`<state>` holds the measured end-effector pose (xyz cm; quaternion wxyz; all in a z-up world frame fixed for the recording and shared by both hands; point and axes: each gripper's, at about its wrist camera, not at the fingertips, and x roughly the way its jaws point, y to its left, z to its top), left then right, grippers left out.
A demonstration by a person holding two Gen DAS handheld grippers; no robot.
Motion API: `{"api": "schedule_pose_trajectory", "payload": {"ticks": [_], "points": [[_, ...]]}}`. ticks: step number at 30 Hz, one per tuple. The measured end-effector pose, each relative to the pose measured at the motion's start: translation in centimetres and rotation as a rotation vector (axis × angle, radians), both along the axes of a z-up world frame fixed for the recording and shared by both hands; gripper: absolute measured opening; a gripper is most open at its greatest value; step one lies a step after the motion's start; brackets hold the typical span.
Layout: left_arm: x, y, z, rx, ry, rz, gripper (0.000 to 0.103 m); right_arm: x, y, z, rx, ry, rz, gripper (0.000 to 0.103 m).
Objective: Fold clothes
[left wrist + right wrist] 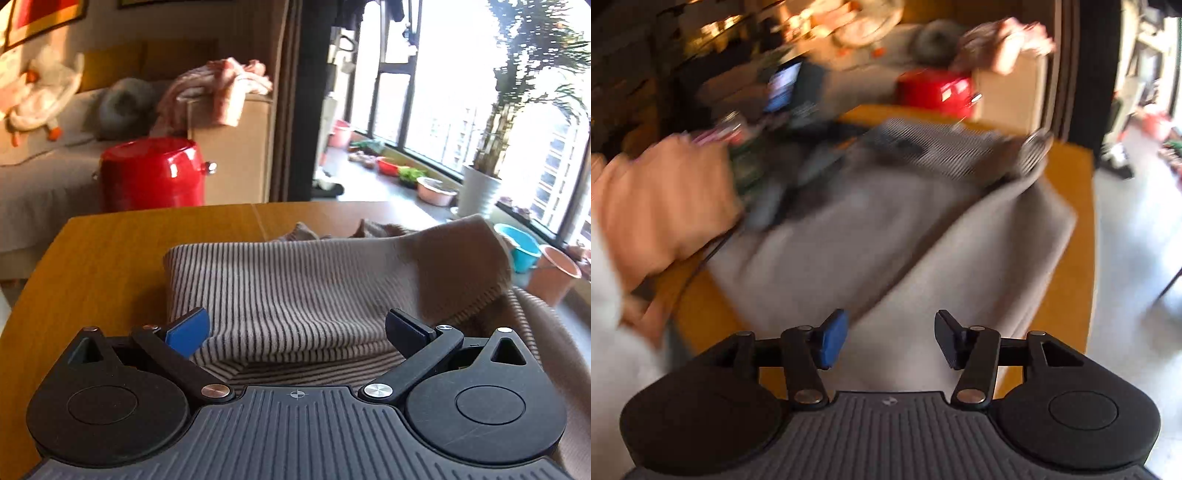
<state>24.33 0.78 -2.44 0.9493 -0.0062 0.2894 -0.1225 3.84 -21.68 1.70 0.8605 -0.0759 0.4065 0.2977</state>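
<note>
A beige-and-brown striped knit garment (295, 280) lies on the wooden table (110, 251), folded into layers, with its right part raised in a hump. My left gripper (297, 332) hovers low over its near edge, open wide, the cloth lying between the fingers without being pinched. In the blurred right wrist view the same garment (886, 229) spreads across the table (1067, 229). My right gripper (890, 339) stands open above its near corner with nothing clamped. A person's hand (665, 199) is at the left.
Behind the table stand a red round container (151, 173), a cardboard box (232, 147) draped with pink cloth, and a sofa (44, 173). Plant pots and basins (436, 190) line the window sill on the right. Bare floor (1137, 240) lies beyond the table's right edge.
</note>
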Motion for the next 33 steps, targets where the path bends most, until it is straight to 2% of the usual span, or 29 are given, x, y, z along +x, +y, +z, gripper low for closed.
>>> {"api": "schedule_pose_trajectory", "payload": {"ticks": [4, 5, 6, 7, 9, 11, 13, 17, 19, 22, 27, 30, 32, 33], "points": [[-0.8, 0.0, 0.9, -0.01, 0.007, 0.005, 0.103, -0.6, 2.0, -2.0, -0.098, -0.037, -0.015, 0.054], [-1.0, 0.1, 1.2, -0.013, 0.007, 0.001, 0.103, -0.6, 2.3, -2.2, -0.103, -0.052, -0.011, 0.049], [-1.1, 0.3, 1.5, -0.013, 0.006, -0.004, 0.103, -0.6, 2.7, -2.2, -0.107, -0.072, -0.008, 0.022], [-1.2, 0.4, 1.8, -0.011, 0.003, -0.005, 0.103, -0.4, 3.0, -2.0, -0.111, -0.097, -0.019, 0.015], [-1.2, 0.5, 2.1, -0.006, -0.002, -0.009, 0.103, 0.7, 2.5, -0.7, -0.107, -0.161, -0.084, 0.012], [-1.1, 0.3, 2.3, 0.004, -0.003, -0.018, 0.103, 2.7, 0.0, 1.7, -0.074, -0.235, -0.198, 0.012], [-1.1, -0.2, 2.2, 0.015, -0.003, -0.046, 0.103, 4.9, -4.1, 4.7, -0.015, -0.313, -0.367, 0.012], [-1.2, -1.9, 1.9, 0.014, -0.001, -0.127, 0.103, 9.2, -13.5, 10.2, 0.186, -0.42, -0.706, 0.012], [-1.3, -2.6, 1.6, 0.021, 0.003, -0.169, 0.103, 10.9, -16.1, 11.6, 0.268, -0.429, -0.784, 0.012], [-1.3, -3.2, 0.6, 0.058, 0.012, -0.199, 0.103, 13.5, -18.2, 12.3, 0.338, -0.408, -0.846, 0.012], [-0.5, -1.6, -0.7, 0.082, 0.054, -0.169, 0.103, 15.9, -20.1, 12.4, 0.399, -0.353, -0.905, 0.012], [-0.4, -1.2, -0.5, 0.071, 0.056, -0.166, 0.103, 16.8, -21.6, 10.2, 0.426, -0.296, -0.968, 0.012], [-0.7, -2.0, 0.2, 0.093, 0.019, -0.161, 0.103, 17.3, -22.7, 8.6, 0.426, -0.257, -1.009, 0.012], [-0.9, -2.8, 0.9, 0.088, -0.004, -0.189, 0.103, 17.2, -23.2, 7.6, 0.428, -0.242, -1.024, 0.012]]}}
